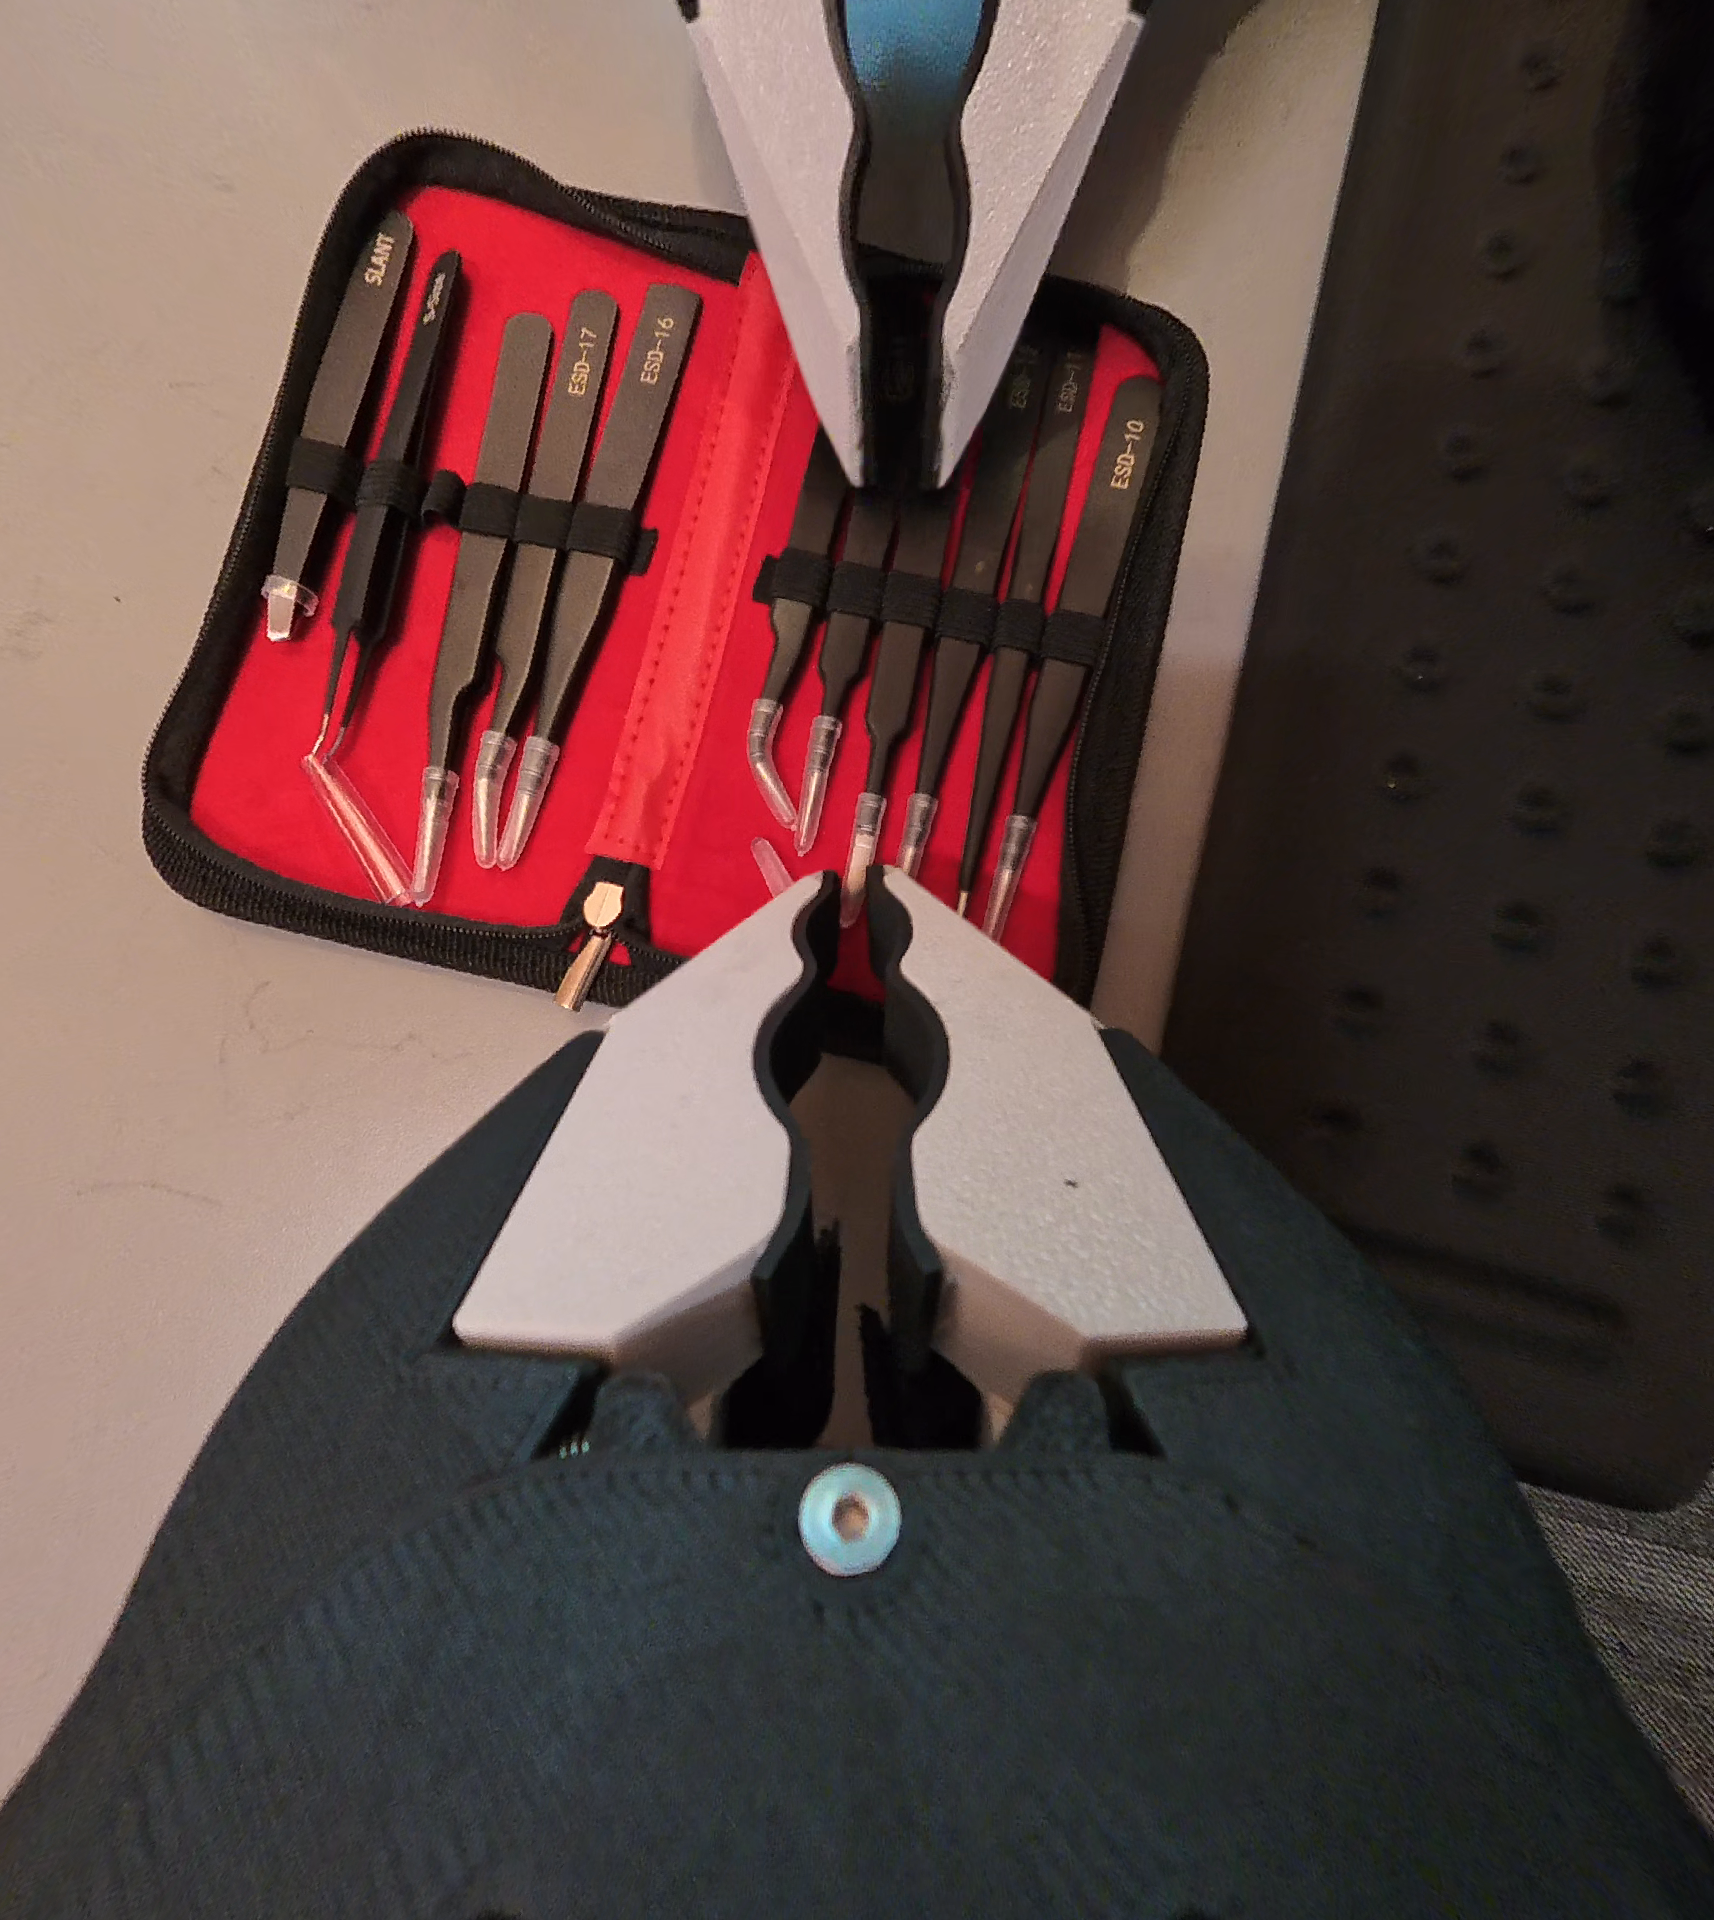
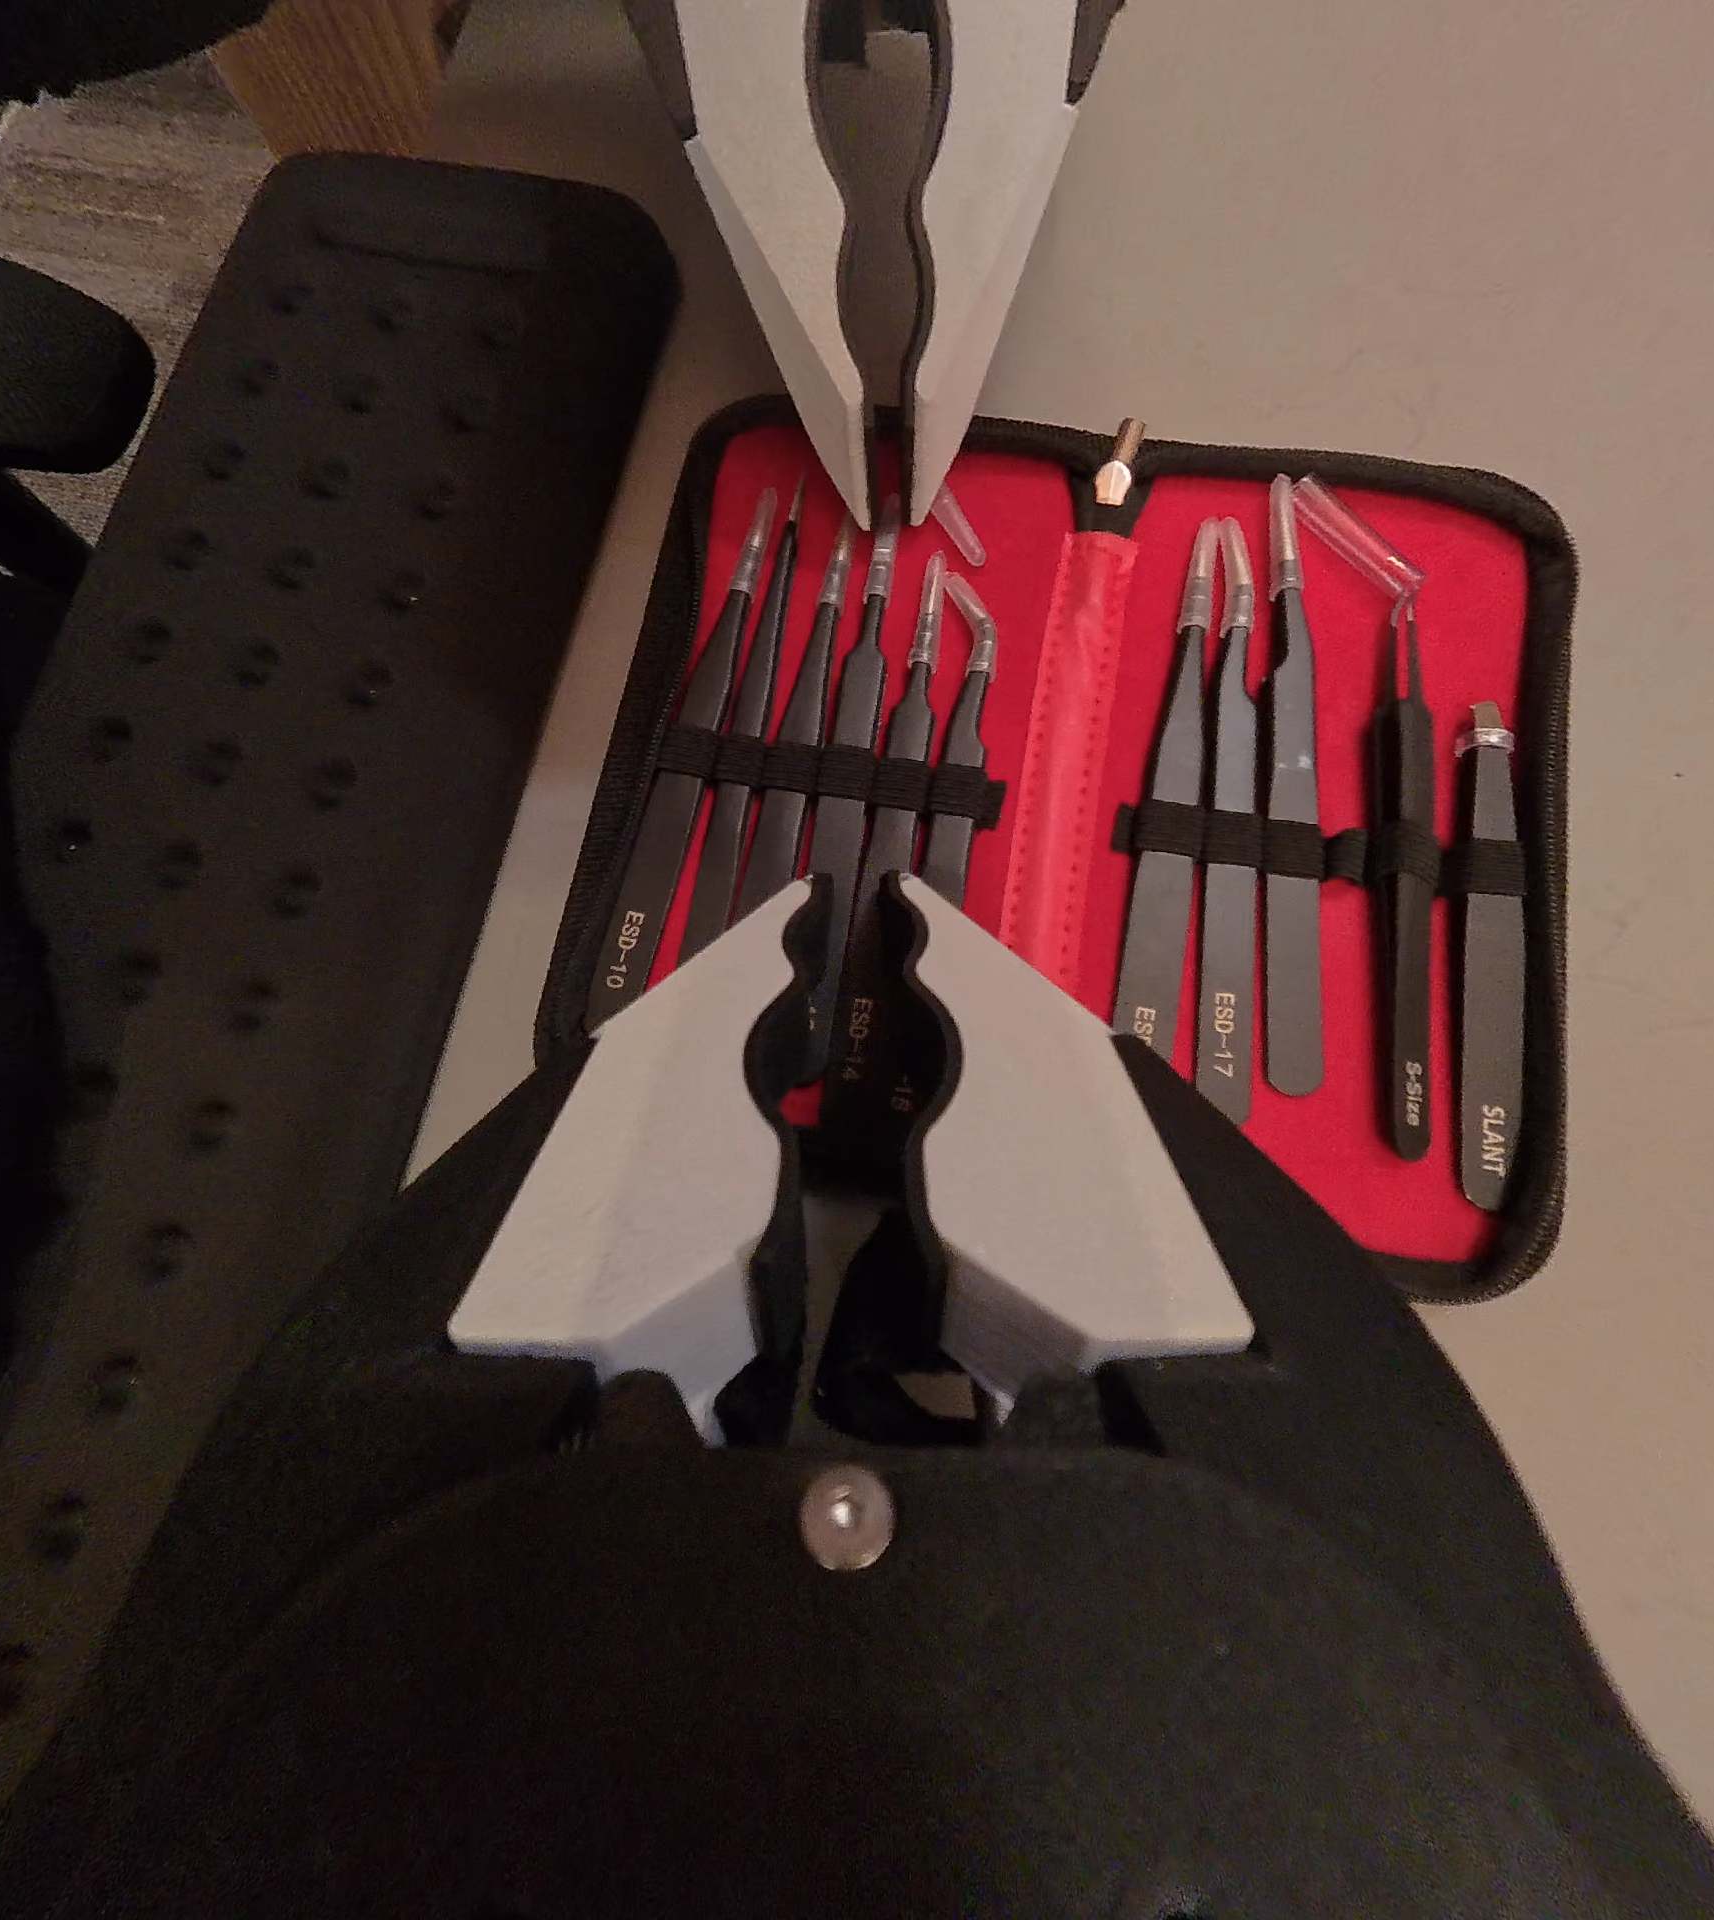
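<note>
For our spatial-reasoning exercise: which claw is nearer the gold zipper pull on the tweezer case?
Left. The left claw hovers near the zipper pull at the tweezers' tip end; the right claw is over the handle ends.

We see an open black zip case (image 1: 209,727) lying flat on the pale table, its lining red. Black tweezers (image 1: 614,499) sit in two rows under elastic bands, most with clear tip caps. Our left gripper (image 1: 853,883) hovers, slightly parted, over the capped tips of the row beside the dark mat; our right gripper (image 2: 858,883) faces it over that row's handles, also parted.
</note>
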Available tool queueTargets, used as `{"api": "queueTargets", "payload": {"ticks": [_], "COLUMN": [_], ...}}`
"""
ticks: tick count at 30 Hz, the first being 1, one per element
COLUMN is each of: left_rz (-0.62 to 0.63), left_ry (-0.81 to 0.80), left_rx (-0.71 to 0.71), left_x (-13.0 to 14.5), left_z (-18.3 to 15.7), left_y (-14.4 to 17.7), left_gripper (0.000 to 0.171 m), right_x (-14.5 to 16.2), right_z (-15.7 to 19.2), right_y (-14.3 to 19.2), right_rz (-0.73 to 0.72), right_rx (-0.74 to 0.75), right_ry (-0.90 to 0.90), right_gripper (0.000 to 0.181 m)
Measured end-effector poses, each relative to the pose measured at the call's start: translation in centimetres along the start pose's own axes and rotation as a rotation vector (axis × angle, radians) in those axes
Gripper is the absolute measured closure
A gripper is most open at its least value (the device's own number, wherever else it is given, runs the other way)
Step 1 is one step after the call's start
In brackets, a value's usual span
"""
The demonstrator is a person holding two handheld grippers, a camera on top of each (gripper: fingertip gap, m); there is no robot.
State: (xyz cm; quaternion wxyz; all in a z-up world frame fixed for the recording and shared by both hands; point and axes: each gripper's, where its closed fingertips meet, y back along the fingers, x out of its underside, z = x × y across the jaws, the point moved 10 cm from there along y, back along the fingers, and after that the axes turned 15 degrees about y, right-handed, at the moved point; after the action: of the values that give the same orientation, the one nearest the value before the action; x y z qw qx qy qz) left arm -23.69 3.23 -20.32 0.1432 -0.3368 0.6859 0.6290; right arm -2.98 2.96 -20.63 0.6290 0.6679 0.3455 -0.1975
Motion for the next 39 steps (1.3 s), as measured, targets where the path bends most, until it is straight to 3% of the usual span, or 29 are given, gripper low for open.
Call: {"api": "queueTargets", "payload": {"ticks": [39], "left_rz": [-0.059], "left_ry": [-0.028], "left_rx": [-0.136], "left_x": [-2.0], "left_z": [0.0], "left_y": [-1.8], "left_gripper": [0.171], "right_x": [1.1], "right_z": [-0.9], "right_y": [0.3], "right_rz": [-0.024], "right_rx": [0.041], "right_ry": [-0.139], "right_gripper": [0.172]}}
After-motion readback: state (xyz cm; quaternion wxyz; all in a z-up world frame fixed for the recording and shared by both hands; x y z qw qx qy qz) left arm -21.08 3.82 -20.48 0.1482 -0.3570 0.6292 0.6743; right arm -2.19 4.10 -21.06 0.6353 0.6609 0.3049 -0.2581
